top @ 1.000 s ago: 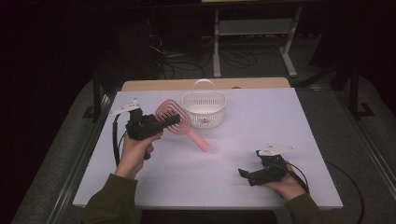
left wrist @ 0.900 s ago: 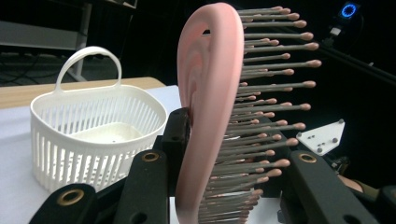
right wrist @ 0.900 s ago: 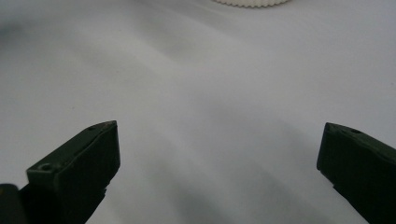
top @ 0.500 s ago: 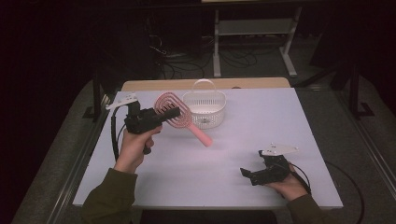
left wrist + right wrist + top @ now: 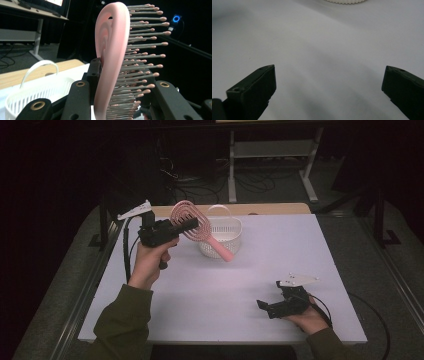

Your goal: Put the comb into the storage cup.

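The left gripper (image 5: pixel 187 224) was clenched on a pink brush (image 5: pixel 192 222), its jaws pinching the looped head from both flat sides, as the left gripper view made plain: one jaw lay against the smooth back of the brush (image 5: pixel 110 62), the other among the bristles. The brush was in the air, clear of the counter (image 5: pixel 300 250), at the far left, with its handle slanting down and to the right across the front of the white basket (image 5: pixel 227 232). The handle tip seemed to hang just in front of the basket's near wall, though whether it touched the wall could not be told from above.

The right gripper (image 5: pixel 270 307) rested low at the near right of the counter, well apart from brush and basket. Its jaws stood released and wide, with nothing but bare counter between them in the right gripper view (image 5: pixel 329 82).

Judged from this, the work looked to be putting the brush into the basket. The pick-up was done: the brush was lifted and gripped firmly. What remained was to carry it the short way over the rim, lower it inside and let go. The basket (image 5: pixel 37 95) appeared to hold nothing yet, so the job was perhaps halfway through.
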